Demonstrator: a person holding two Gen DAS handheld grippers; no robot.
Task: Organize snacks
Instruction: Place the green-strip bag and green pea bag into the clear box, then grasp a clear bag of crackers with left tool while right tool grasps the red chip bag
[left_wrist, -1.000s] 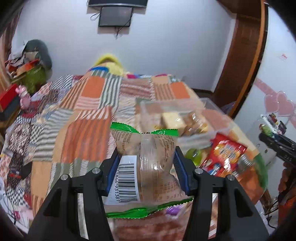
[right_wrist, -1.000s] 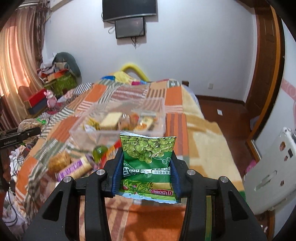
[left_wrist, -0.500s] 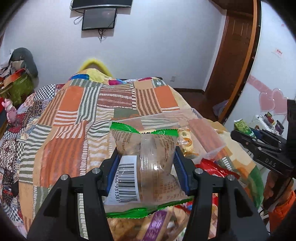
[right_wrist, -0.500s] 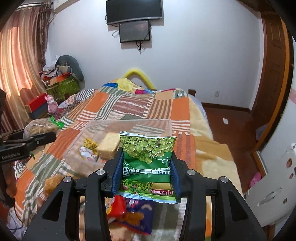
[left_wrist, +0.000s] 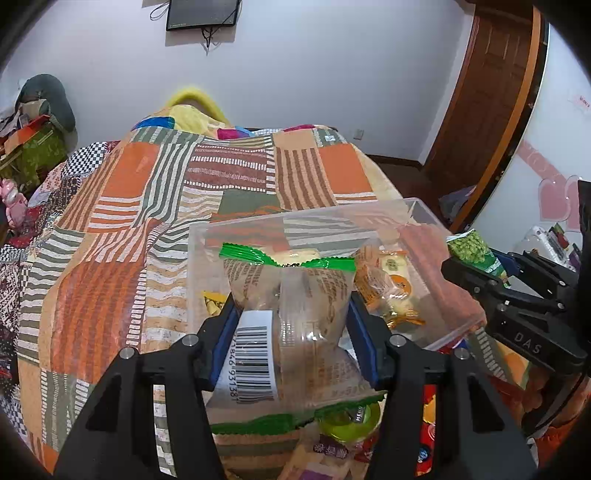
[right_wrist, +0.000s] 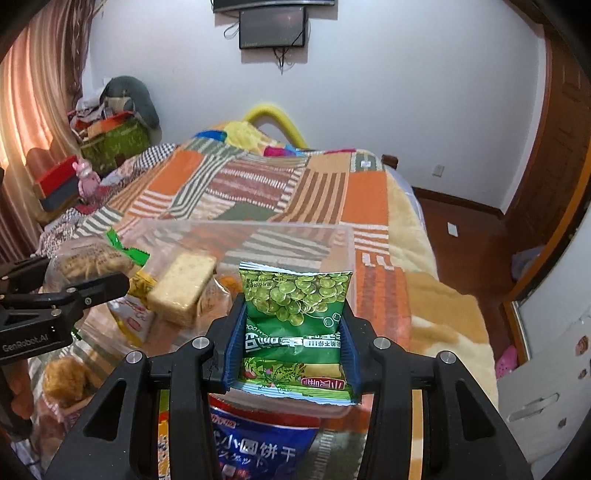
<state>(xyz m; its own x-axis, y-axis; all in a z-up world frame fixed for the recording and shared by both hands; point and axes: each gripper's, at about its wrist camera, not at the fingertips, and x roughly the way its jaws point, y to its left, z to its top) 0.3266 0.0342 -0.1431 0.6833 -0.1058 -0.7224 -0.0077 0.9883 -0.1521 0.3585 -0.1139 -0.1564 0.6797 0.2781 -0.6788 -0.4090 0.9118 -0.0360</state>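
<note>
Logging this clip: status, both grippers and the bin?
Left gripper shut on brown packet. Right gripper shut on pea bag. Both at clear bin, already holding snacks. Nothing blocking.

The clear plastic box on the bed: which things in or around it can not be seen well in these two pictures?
- Left wrist view: the near part of the clear plastic box is hidden behind the brown snack bag in the left gripper.
- Right wrist view: the green pea bag in the right gripper covers the box's near right corner.
- Both views: the loose packets below, such as the blue biscuit bag, are cut off by the bottom edge and the gripper.
</note>
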